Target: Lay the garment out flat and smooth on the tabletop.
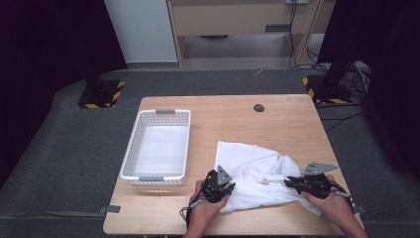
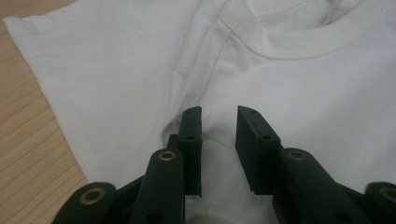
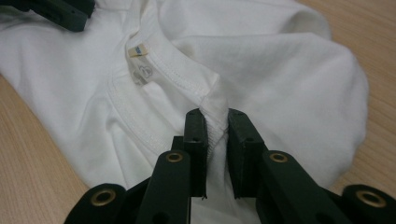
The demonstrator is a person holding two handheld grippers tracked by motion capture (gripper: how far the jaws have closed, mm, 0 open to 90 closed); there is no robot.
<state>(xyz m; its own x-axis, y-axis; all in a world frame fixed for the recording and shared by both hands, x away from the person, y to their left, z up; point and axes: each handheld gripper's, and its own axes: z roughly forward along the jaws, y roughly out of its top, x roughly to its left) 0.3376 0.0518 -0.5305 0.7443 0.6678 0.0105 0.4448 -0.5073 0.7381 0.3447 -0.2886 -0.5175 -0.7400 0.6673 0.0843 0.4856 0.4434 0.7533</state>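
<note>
White t-shirt (image 1: 257, 178) lies crumpled on the tabletop (image 1: 237, 119), right of the basket (image 1: 157, 146). Right gripper (image 3: 215, 122) jaws pinch the collar; left gripper (image 2: 218, 122) jaws gape over shoulder fabric. Risk: one-sided lift, shirt bunches.

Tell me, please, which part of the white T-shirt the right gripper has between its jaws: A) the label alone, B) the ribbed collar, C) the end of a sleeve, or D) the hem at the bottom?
B: in the right gripper view, the right gripper pinches a fold of the ribbed collar of the white T-shirt, while the label lies apart, farther along the neckline.
</note>
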